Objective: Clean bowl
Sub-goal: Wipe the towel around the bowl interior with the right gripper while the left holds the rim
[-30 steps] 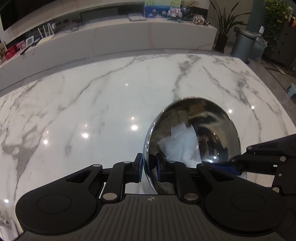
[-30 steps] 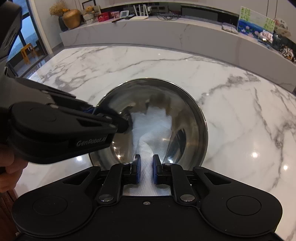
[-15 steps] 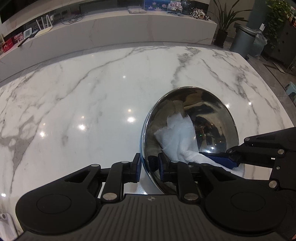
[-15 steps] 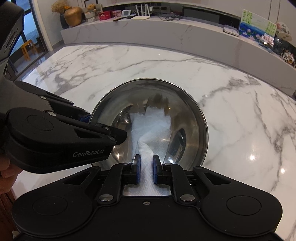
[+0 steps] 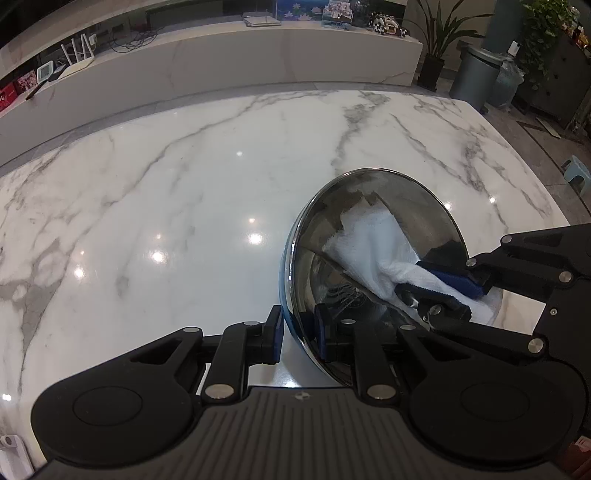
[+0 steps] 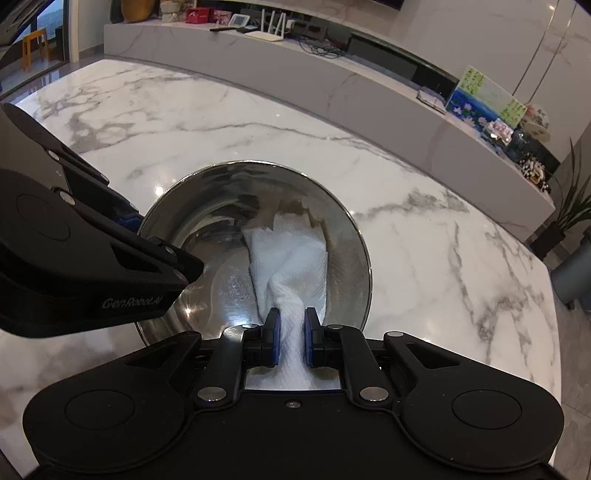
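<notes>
**Wiping the steel bowl with both claws engaged**

Looking past my fingers, I see a long white counter (image 6: 332,85) behind the marble table (image 5: 166,203), carrying a router (image 6: 271,27), a flower painting (image 6: 484,99) and small ornaments; a grey bin (image 5: 476,77) and a potted plant (image 5: 439,40) stand at 1 o'clock in the left view. My left gripper's (image 5: 299,334) black body blocks the bowl's 9 o'clock side in the right view and reads "GenRobot.AI". The bowl (image 6: 207,229) is polished, mirror-bright steel, tipped up on the table, its rim clamped between my left fingers. My right gripper (image 6: 291,336) is clenched on a white cloth (image 6: 291,254) that spreads across the bowl's inside.
</notes>
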Demonstrator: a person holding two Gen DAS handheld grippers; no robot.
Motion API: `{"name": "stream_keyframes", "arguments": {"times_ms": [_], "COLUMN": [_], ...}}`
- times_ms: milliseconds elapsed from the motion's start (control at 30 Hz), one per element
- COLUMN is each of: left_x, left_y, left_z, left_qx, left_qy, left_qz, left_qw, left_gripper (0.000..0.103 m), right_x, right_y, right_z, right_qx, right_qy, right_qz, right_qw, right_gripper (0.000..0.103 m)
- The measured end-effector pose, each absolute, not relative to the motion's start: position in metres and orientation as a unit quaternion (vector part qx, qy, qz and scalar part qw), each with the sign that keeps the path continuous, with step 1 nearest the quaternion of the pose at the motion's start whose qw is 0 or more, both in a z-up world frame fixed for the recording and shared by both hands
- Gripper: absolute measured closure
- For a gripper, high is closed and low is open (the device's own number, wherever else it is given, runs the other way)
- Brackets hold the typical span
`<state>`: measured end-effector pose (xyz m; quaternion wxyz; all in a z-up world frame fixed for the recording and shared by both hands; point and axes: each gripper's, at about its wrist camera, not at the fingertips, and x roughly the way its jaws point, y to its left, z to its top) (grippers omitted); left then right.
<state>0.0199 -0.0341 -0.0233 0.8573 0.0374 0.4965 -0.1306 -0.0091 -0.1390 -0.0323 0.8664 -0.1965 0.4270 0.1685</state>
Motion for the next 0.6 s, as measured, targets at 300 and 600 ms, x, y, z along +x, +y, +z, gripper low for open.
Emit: {"name": "stream_keyframes", "arguments": {"times_ms": [300, 600], "left_x": [0.0213, 0.0226], "left_y": [-0.0362, -0.0342], "left_z": [-0.0234, -0.0239], "left_qx": [0.042, 0.042], "left_qy": [0.496, 0.496], "left_qz": [-0.127, -0.13], "left_qw": [0.858, 0.858], "left_gripper": [0.087, 0.087], "right_x": [-0.0039, -0.0085], "right_y": [-0.1496, -0.1459], "right_z": [-0.0307, -0.0301], "right_qx": [-0.062, -0.14], "right_qy": [0.474, 0.455], "right_qz": [0.253, 0.191], "right_qw": [0.841, 0.858], "right_gripper": [0.092, 0.093]}}
